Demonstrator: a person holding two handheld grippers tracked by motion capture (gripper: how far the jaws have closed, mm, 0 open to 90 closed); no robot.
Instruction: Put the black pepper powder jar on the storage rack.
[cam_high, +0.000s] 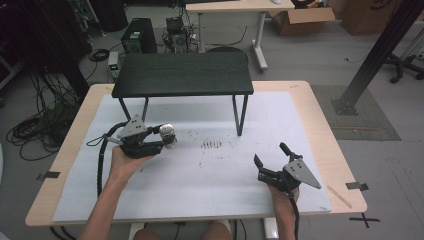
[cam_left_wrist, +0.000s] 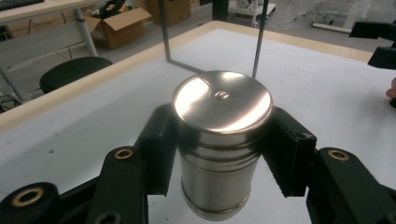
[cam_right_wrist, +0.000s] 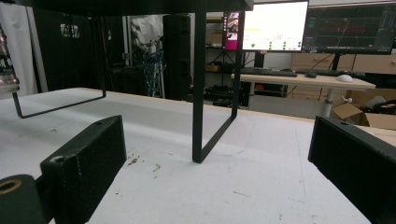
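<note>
My left tongs (cam_left_wrist: 219, 154) clamp a shiny, lidded, cylindrical steel canister (cam_left_wrist: 219, 140) by its sides, just under the lid, so it hangs upright and clear of the white worktop (cam_left_wrist: 327, 93). Gripping high keeps the base free for setting it down. My right tongs (cam_right_wrist: 210, 172) rest released at the near right, jaws wide with nothing between them, out of the way. Beyond the canister, at the far side, stands a low black shelf on thin metal legs (cam_high: 182, 75), probably where it belongs.
</note>
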